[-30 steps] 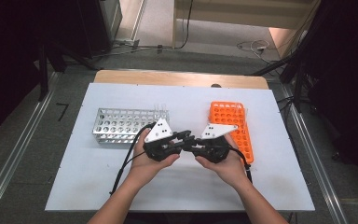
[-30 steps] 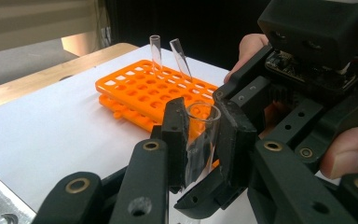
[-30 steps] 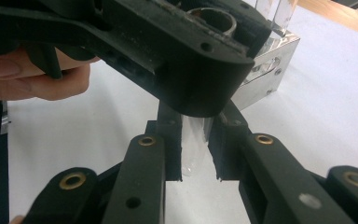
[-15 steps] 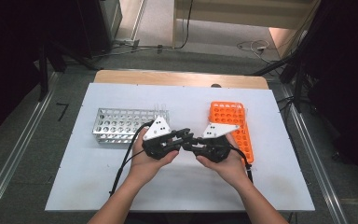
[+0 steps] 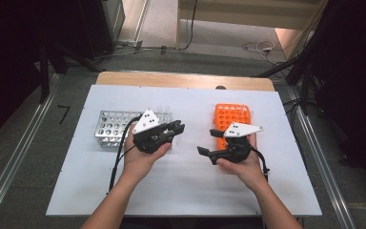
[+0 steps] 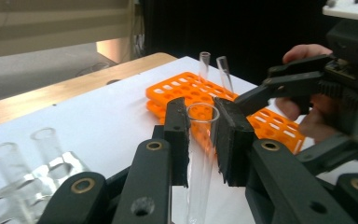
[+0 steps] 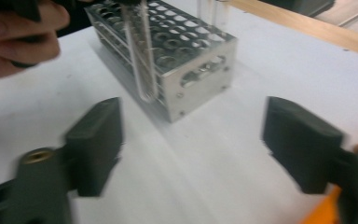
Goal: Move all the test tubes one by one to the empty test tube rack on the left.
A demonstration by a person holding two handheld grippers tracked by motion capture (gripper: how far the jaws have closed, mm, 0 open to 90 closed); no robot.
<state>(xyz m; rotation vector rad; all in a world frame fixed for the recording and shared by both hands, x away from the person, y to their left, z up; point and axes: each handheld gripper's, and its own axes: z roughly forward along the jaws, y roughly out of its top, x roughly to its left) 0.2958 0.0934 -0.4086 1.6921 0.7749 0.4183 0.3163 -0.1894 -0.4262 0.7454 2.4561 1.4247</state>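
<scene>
Holding one clear test tube [image 6: 200, 154] upright in our left gripper [image 6: 201, 140], above the white table [image 5: 186, 191] between metal rack [image 5: 112, 126] and orange rack [image 5: 232, 117]. Right gripper [image 7: 191, 140]: jaws just opened wide, empty. Handover done, we judge; next: seat the tube in a rack hole.

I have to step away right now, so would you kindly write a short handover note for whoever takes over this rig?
Left gripper: shut on a clear test tube, held upright between its pads.
Right gripper: jaws have just been opening, wide apart, nothing between them.
Things: metal rack sits at table left with two tubes standing in it; orange rack at table right holds two more tubes.
Done: the tube appears handed over to the left gripper.
Left: probably seat the held tube in a rack; which one is not clear.
</scene>
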